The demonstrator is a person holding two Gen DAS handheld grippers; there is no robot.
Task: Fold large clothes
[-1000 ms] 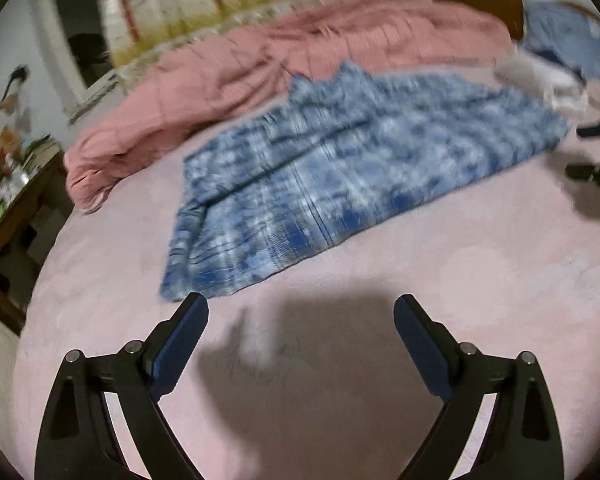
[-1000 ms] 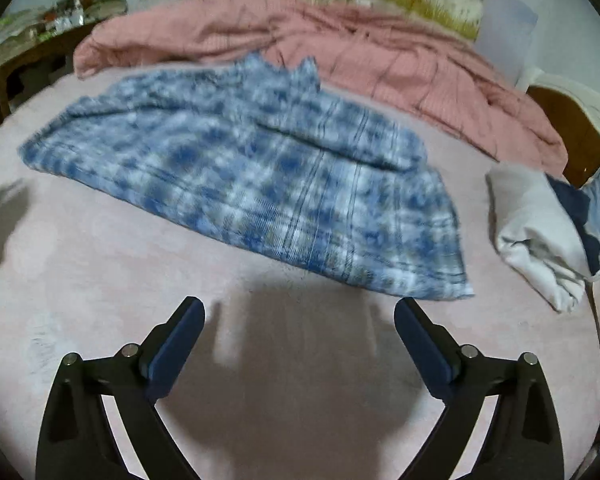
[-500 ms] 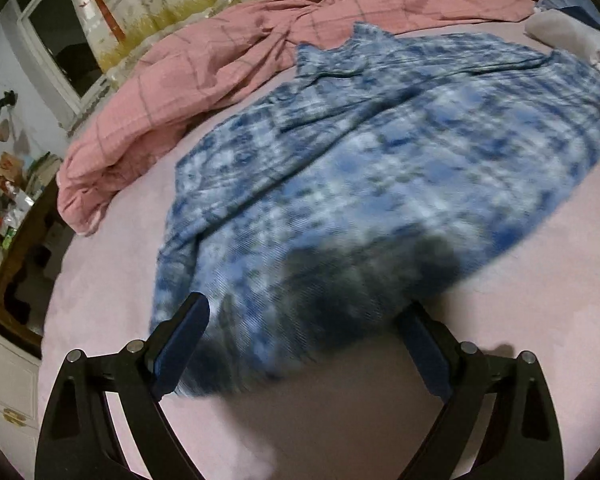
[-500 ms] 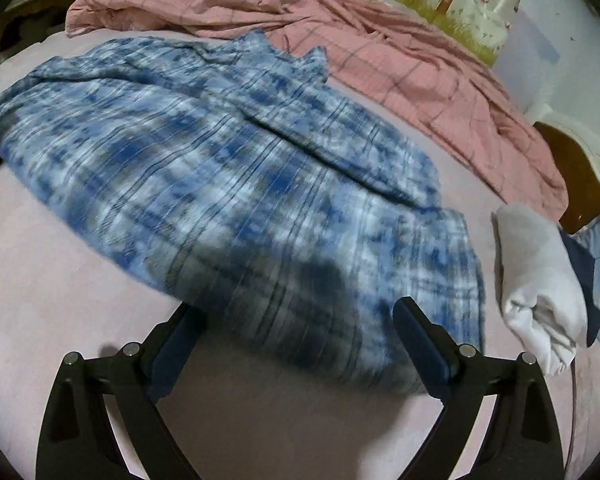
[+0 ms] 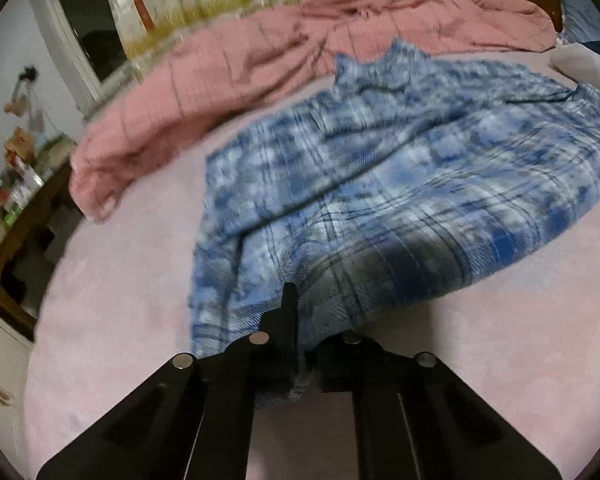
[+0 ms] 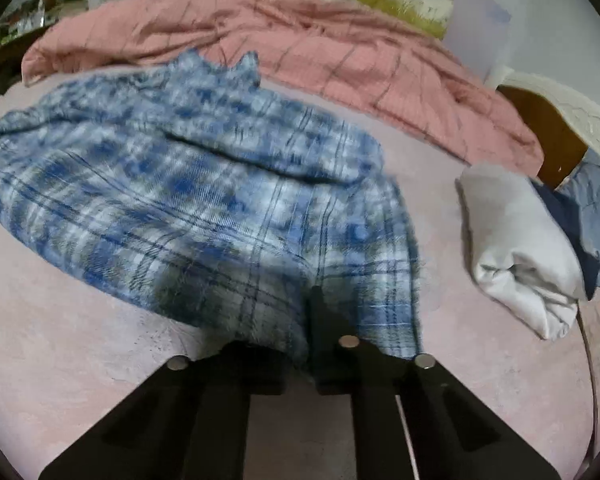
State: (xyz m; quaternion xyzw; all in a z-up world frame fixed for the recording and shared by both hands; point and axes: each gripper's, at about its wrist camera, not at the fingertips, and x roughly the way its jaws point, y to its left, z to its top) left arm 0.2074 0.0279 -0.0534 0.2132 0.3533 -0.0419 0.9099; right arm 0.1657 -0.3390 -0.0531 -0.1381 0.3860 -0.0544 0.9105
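Observation:
A blue and white plaid shirt [image 5: 400, 168] lies spread on a pink bed sheet [image 5: 112, 312], collar toward the far side. In the left wrist view my left gripper [image 5: 300, 320] has its jaws closing onto the shirt's near hem at the left corner; fabric is pinched between the fingers and covers one of them. In the right wrist view the same shirt [image 6: 180, 184] fills the middle. My right gripper [image 6: 304, 320] has its jaws closing onto the near hem by the right corner, with cloth draped over its left finger.
A crumpled pink quilt [image 5: 260, 64] lies along the far side of the bed. To the right are a folded white cloth [image 6: 516, 248], dark blue garments [image 6: 576, 236] and a wooden headboard [image 6: 548, 136]. A cluttered wooden desk [image 5: 12, 240] stands at the left.
Both grippers moved forward over the sheet to the shirt's near hem, then went from wide open to shut on the fabric.

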